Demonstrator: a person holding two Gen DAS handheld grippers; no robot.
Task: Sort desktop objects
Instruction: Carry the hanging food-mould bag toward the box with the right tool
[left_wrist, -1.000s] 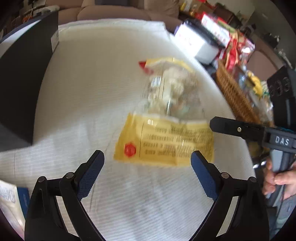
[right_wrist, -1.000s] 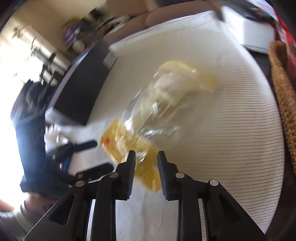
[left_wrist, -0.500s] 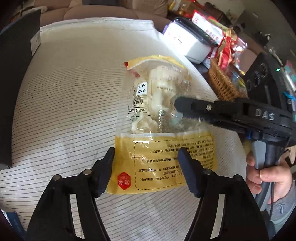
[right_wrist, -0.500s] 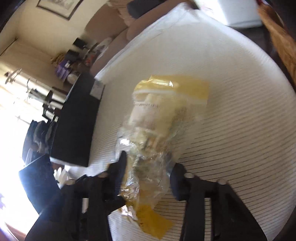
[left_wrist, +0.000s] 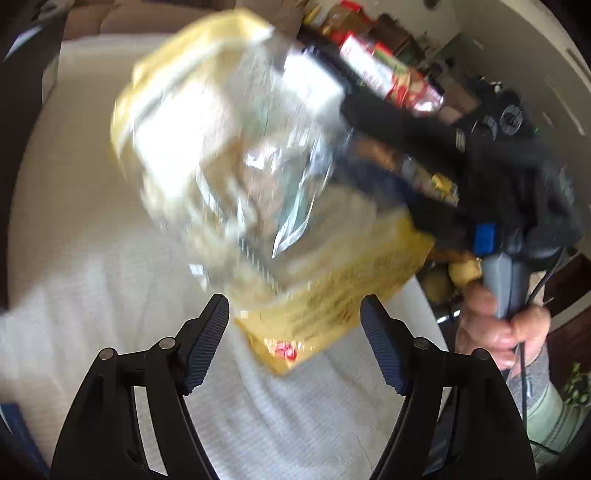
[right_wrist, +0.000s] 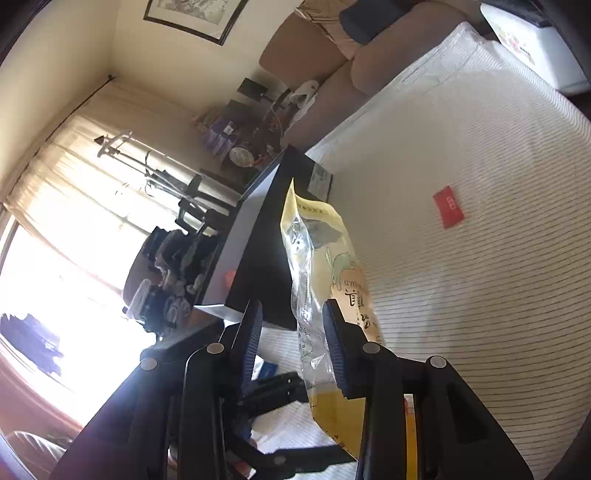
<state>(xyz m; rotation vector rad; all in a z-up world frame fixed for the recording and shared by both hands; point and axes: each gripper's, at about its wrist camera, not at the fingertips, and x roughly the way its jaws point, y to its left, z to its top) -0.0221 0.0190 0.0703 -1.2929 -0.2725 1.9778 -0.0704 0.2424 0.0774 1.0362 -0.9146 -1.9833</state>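
A yellow-and-clear snack bag (right_wrist: 325, 280) is held edgewise between the fingers of the right gripper (right_wrist: 293, 347), low in the middle of the right wrist frame, lifted off the striped white cloth (right_wrist: 480, 277). In the left wrist frame the same bag (left_wrist: 236, 177) fills the blurred centre. The left gripper (left_wrist: 293, 347) is spread wide at the bottom and grips nothing. The bag is judged light, soft and crinkly, its film slippery and its contents easily crushed; the flat sealed yellow border looks the safer hold. A small red packet (right_wrist: 448, 211) lies right of centre. A black box (right_wrist: 258, 254) stands at centre left; its contents cannot be told.
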